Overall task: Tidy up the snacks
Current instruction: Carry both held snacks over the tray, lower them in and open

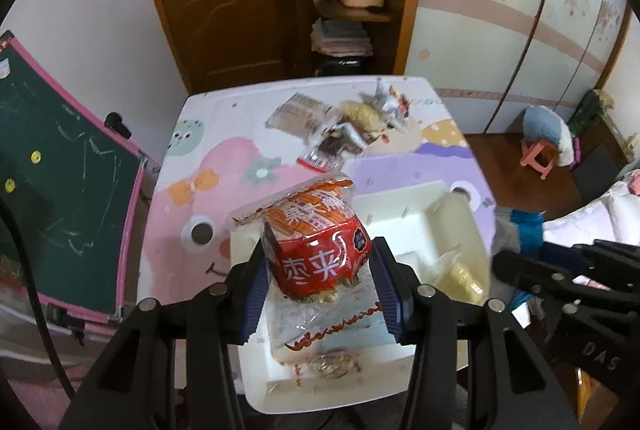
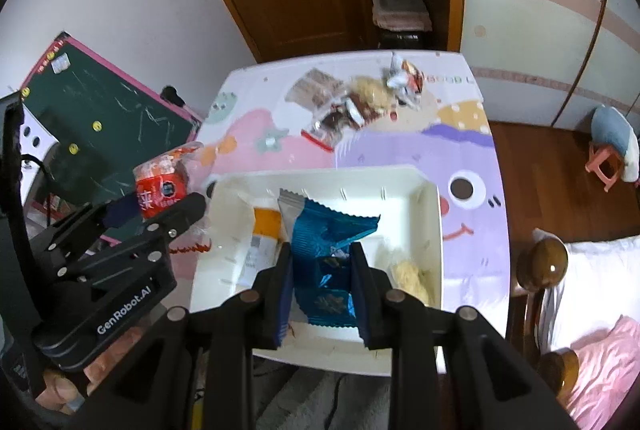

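- The tabletop [image 2: 472,150], covered in a pastel cartoon print, carried everything.
- A white bin [image 2: 432,230] sat at the near edge of the tabletop, toward its right side, with a few packets already lying inside.
- A heap of loose snack packets [image 1: 352,126] lay near the far edge of the tabletop, well apart from the bin.
- The left hand-held gripper [image 1: 320,270] was clamped on a red snack bag [image 1: 320,254], holding it above the bin's left end; the right camera showed that red bag [image 2: 164,190] raised over the left rim.
- The right hand-held gripper [image 2: 322,270] had its pads pressed against a blue snack packet [image 2: 328,254], gripping it over the middle of the bin.
- A pale yellow snack [image 2: 410,276] lay in the bin just right of the blue packet.
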### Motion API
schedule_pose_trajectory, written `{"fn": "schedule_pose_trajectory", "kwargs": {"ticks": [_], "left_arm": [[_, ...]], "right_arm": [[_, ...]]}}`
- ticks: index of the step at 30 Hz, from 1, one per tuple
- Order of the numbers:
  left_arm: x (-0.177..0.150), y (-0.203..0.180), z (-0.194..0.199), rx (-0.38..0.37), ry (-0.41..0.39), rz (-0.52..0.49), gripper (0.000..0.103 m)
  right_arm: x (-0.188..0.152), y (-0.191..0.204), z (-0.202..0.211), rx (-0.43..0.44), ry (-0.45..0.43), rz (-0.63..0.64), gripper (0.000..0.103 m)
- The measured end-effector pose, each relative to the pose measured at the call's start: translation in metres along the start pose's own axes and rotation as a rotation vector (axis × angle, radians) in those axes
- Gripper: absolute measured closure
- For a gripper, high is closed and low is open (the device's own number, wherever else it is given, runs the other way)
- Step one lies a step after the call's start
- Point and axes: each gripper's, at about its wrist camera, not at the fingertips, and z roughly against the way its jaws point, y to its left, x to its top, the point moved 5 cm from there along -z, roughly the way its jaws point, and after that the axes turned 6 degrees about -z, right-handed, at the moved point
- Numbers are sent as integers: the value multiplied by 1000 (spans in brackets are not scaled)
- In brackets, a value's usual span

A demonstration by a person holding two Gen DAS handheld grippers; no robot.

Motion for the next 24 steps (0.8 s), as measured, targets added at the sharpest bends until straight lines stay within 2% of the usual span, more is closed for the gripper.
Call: {"fn": "schedule_pose_trajectory", "kwargs": {"ticks": [5, 11, 15, 16, 17, 18, 24], "left_arm": [[-19, 5, -14, 32, 63, 8, 56], [-26, 4, -17, 52, 86, 1, 55], [-27, 4, -15, 57, 91, 13, 47], [-27, 4, -14, 59, 89, 14, 45], [-26, 3, -13, 62, 88, 12, 35], [-26, 3, -12, 68, 85, 11, 26], [-23, -3, -4, 84, 66, -3, 20]], "right_arm": [[-14, -2, -8, -27, 22, 3, 76], [-27, -3, -18, -44, 63, 14, 76], [-28, -1, -18, -57, 70, 30, 71], [-27, -1, -18, -65, 69, 32, 64], [-27, -1, -18, -70, 67, 32, 57], [-27, -1, -17, -70, 65, 31, 54], [-25, -6, -10, -77, 42, 22, 52]]}}
